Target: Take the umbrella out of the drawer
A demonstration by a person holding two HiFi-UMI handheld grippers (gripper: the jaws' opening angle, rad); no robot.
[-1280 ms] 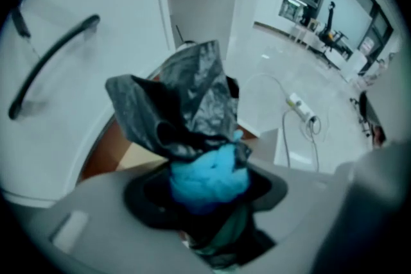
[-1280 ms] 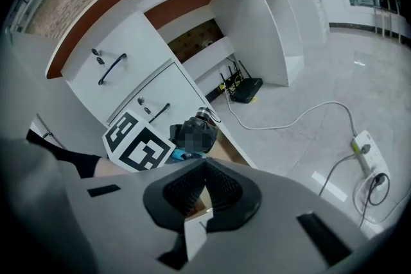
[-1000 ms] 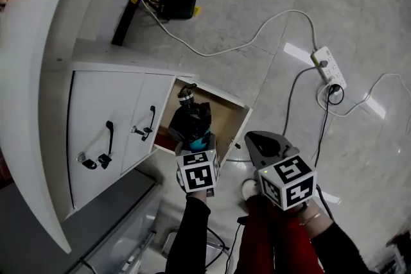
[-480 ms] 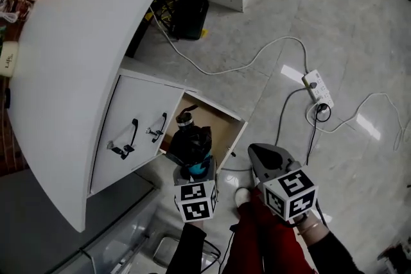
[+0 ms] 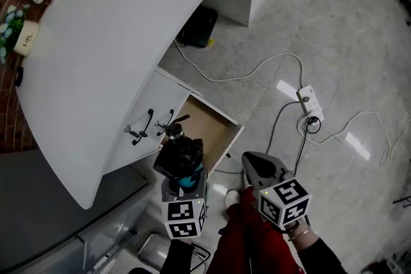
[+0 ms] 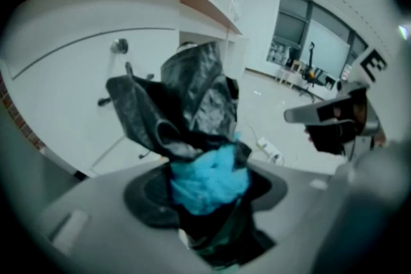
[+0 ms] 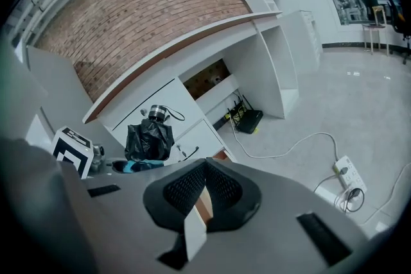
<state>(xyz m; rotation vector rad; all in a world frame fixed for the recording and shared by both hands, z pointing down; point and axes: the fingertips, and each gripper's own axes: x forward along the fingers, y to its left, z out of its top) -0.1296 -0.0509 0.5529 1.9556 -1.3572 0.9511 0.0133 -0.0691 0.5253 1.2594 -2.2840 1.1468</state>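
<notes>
A folded black umbrella [image 5: 180,158] with a round handle end and wrist strap hangs in the air in front of the open wooden drawer [image 5: 210,130], clear of it. My left gripper [image 5: 186,179] is shut on the umbrella's lower part, blue pads pressed into the fabric. In the left gripper view the umbrella [image 6: 187,101] rises from the left gripper [image 6: 209,181]. My right gripper [image 5: 252,162] hovers to the right, shut and empty, above the floor. The right gripper view shows its own closed jaws [image 7: 198,203] and the umbrella [image 7: 149,139] off to the left.
A white curved desk top [image 5: 128,29] overhangs the cabinet doors [image 5: 144,119] with black handles. A power strip [image 5: 309,103] and cables lie on the tiled floor to the right. A black box [image 5: 200,26] sits under the desk. The person's red trousers [image 5: 247,242] are below.
Both grippers have risen. The umbrella, earlier still over the drawer's inside, has come up with the left gripper and now hangs free in front of the drawer.
</notes>
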